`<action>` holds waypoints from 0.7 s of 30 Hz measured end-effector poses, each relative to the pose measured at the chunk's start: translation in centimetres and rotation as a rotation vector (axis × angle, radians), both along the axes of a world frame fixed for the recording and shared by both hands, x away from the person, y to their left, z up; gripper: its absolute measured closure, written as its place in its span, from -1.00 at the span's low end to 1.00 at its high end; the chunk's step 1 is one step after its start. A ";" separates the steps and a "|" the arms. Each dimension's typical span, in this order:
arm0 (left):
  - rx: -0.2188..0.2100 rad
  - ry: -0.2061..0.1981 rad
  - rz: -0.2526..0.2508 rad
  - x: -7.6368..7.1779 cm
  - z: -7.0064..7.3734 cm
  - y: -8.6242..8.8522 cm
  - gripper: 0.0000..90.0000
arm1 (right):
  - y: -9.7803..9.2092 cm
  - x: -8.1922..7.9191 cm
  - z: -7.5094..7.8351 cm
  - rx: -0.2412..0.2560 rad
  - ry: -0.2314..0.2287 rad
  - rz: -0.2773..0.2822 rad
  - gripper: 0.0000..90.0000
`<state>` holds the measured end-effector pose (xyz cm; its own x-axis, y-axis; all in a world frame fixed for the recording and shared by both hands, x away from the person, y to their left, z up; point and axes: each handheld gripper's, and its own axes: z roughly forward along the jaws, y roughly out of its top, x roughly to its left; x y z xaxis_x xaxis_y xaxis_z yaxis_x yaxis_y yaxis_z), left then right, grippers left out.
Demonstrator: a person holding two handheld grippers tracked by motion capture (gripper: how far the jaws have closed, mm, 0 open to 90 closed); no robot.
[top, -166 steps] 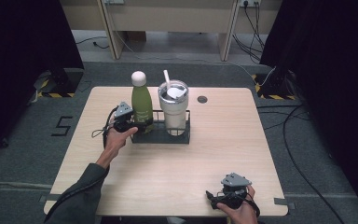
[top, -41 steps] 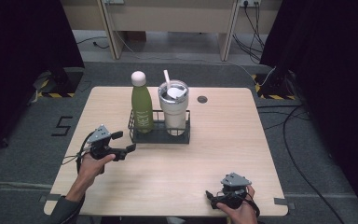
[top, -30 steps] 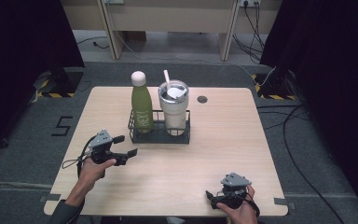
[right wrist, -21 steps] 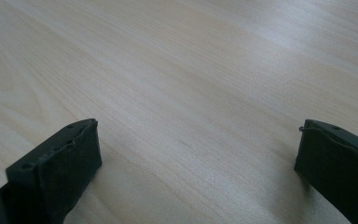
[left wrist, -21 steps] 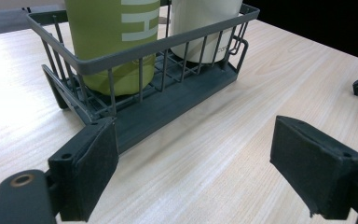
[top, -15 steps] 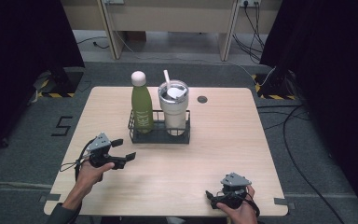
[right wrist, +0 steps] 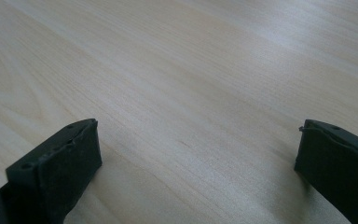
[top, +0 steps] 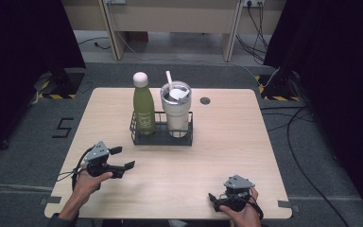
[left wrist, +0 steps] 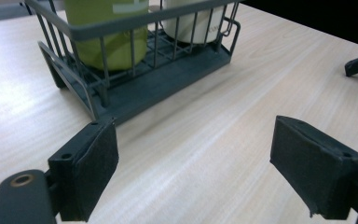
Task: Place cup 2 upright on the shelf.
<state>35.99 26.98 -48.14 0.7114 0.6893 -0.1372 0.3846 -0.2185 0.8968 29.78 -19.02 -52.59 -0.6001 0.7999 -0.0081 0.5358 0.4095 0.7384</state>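
A: Any writing to read? The green bottle (top: 143,107) has a pale label, too small to make out.

B: Same for the tumbler (top: 176,109). Both stand in the wire caddy (top: 160,136) mid-bench (top: 227,142).

A: And the left tool (top: 121,158)?

B: Jaws spread, empty, near the caddy's front left corner but apart from it. It has pulled back from the bottle since earlier.

A: The right tool (top: 216,199)?

B: Spread too, low at the bench's near edge, unmoved.
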 end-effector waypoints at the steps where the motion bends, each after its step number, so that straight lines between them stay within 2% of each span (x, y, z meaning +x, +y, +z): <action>1: 0.000 0.000 0.000 0.0 0.0 0.0 -0.67 | 0.0 0.0 0.0 0.000 0.000 0.000 -0.99; 4: 0.013 -0.008 0.000 -0.3 -0.4 0.0 -0.67 | 0.0 0.0 0.0 0.000 0.002 0.000 -0.99; 5: 0.039 -0.018 -0.006 -0.4 -0.7 -0.1 -0.67 | 0.0 0.0 0.0 -0.001 0.001 0.001 -0.99; 8: 0.041 0.005 -0.021 -0.7 -1.3 -0.5 -0.67 | 0.0 0.0 0.0 0.000 0.001 0.001 -0.99; 10: 0.075 -0.027 -0.023 -0.7 -1.5 -0.6 -0.67 | 0.0 0.0 0.0 0.000 0.000 0.001 -0.99; 12: 0.061 -0.001 -0.031 -1.2 -1.7 -0.9 -0.67 | 0.0 0.0 0.0 -0.001 0.002 0.002 -0.99; 14: 0.075 -0.008 -0.030 -1.6 -2.0 -1.1 -0.67 | 0.0 0.0 0.0 -0.001 0.003 0.001 -0.99; 19: 0.072 0.017 -0.040 -2.3 -2.6 -1.2 -0.67 | 0.0 0.0 0.0 -0.001 0.001 0.001 -0.99; 20: 0.062 0.040 -0.053 -2.6 -2.9 -1.2 -0.67 | 0.0 0.0 0.0 -0.001 0.001 0.001 -0.99; 21: 0.062 0.040 -0.053 -2.6 -2.9 -1.2 -0.67 | 0.0 0.0 0.0 0.000 0.001 0.001 -0.99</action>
